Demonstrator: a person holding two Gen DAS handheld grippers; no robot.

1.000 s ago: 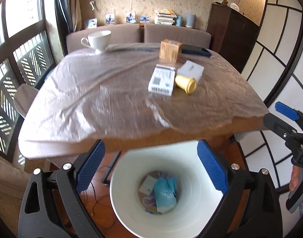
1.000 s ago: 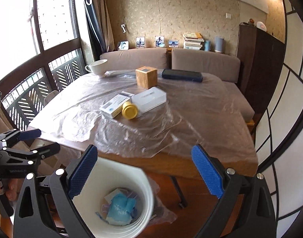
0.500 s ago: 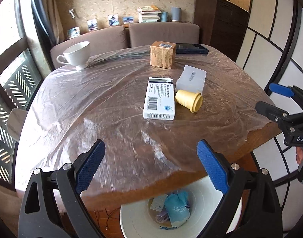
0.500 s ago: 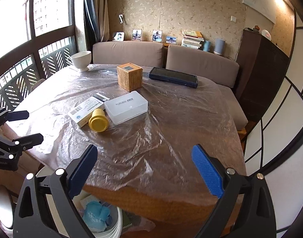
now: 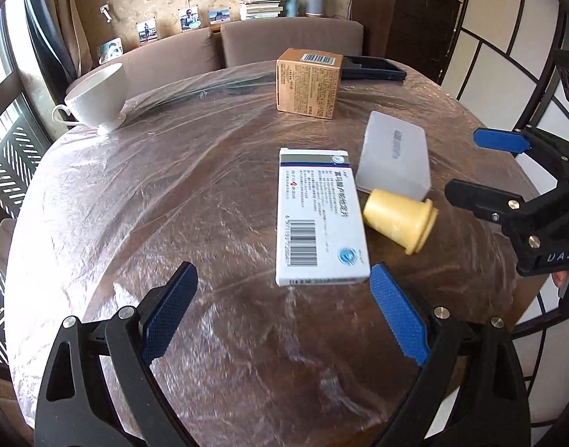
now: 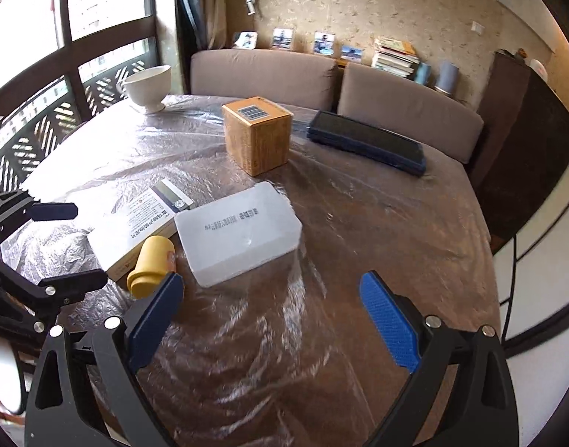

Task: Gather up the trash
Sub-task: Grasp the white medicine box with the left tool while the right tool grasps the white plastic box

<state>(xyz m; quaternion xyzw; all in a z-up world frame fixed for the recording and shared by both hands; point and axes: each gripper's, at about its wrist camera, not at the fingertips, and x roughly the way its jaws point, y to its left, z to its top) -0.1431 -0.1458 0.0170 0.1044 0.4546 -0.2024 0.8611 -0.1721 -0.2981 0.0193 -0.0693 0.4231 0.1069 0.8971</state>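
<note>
A white medicine box (image 5: 318,219) lies flat on the plastic-covered table (image 5: 135,193), with a yellow bottle (image 5: 400,219) on its side to its right and a translucent white box (image 5: 394,154) behind that. A brown cardboard box (image 5: 308,87) stands further back. My left gripper (image 5: 284,298) is open and empty, just in front of the medicine box. My right gripper (image 6: 269,309) is open and empty, just in front of the translucent box (image 6: 240,231) and the yellow bottle (image 6: 152,264). The medicine box (image 6: 135,231) lies left of them. Each gripper shows at the edge of the other's view.
A white cup (image 5: 98,98) stands at the far left of the table. A dark flat case (image 6: 366,141) lies at the far right. Sofa cushions (image 6: 262,72) run behind the table. A dark cabinet (image 5: 407,18) stands at the back right.
Both grippers have risen from over the white trash bin at the table's near edge and moved forward over the table. The bin has dropped out of view.
</note>
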